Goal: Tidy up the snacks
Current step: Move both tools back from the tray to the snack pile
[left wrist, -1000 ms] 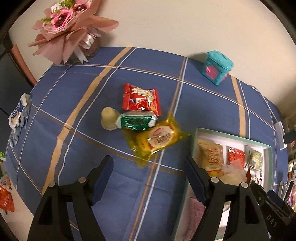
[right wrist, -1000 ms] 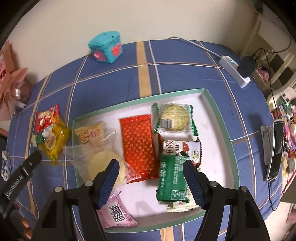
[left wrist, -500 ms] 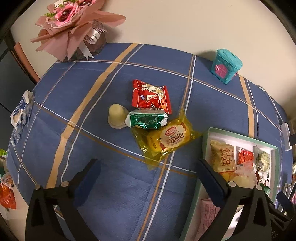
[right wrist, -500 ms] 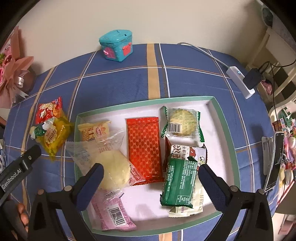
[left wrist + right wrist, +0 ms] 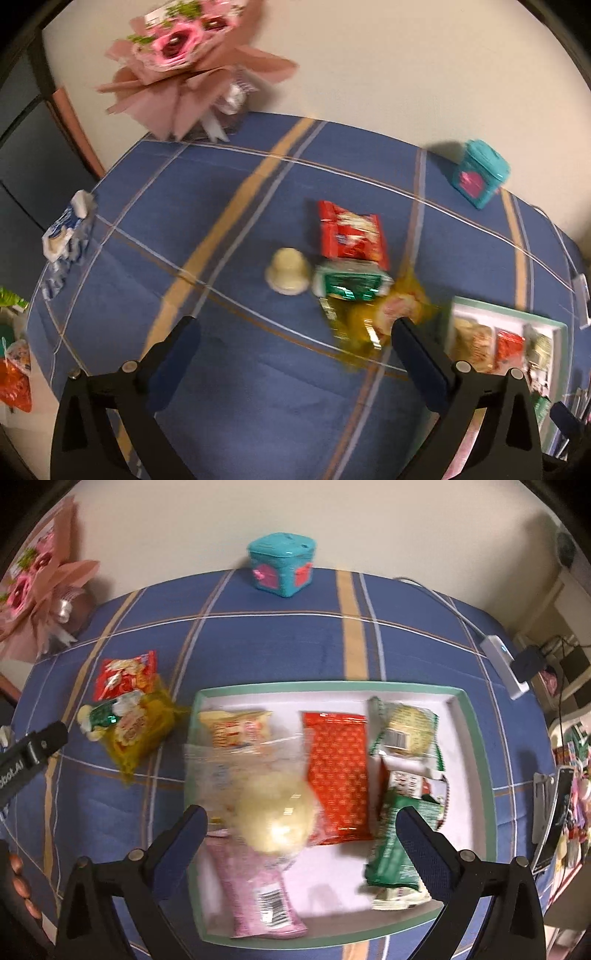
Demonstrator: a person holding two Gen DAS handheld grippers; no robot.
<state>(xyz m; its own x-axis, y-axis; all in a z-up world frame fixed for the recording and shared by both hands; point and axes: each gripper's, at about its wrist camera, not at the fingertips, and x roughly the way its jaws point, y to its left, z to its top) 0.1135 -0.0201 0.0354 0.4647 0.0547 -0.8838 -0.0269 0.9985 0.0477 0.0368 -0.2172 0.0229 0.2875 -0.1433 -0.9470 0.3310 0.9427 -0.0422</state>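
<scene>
On the blue checked tablecloth a red snack pack [image 5: 352, 235], a cream jelly cup [image 5: 289, 270], a green pack [image 5: 350, 283] and a yellow pack [image 5: 373, 321] lie together. They also show in the right wrist view, the yellow pack [image 5: 138, 729] left of the tray. The green-rimmed white tray [image 5: 476, 746] holds several snacks, among them a red pack [image 5: 338, 775] and a clear-wrapped bun [image 5: 275, 821]. My left gripper [image 5: 295, 328] is open and empty above the cloth, near the loose pile. My right gripper [image 5: 301, 821] is open and empty above the tray.
A teal box [image 5: 282, 563] stands at the back by the wall. A pink bouquet [image 5: 184, 62] stands at the back left corner. A blue-white wrapper [image 5: 66, 232] lies at the left table edge. A white power strip [image 5: 504, 664] lies at the right.
Both grippers opened wider, then pulled back and tilted. The left view has swung left and up; the right view has shifted left. No snack has moved.
</scene>
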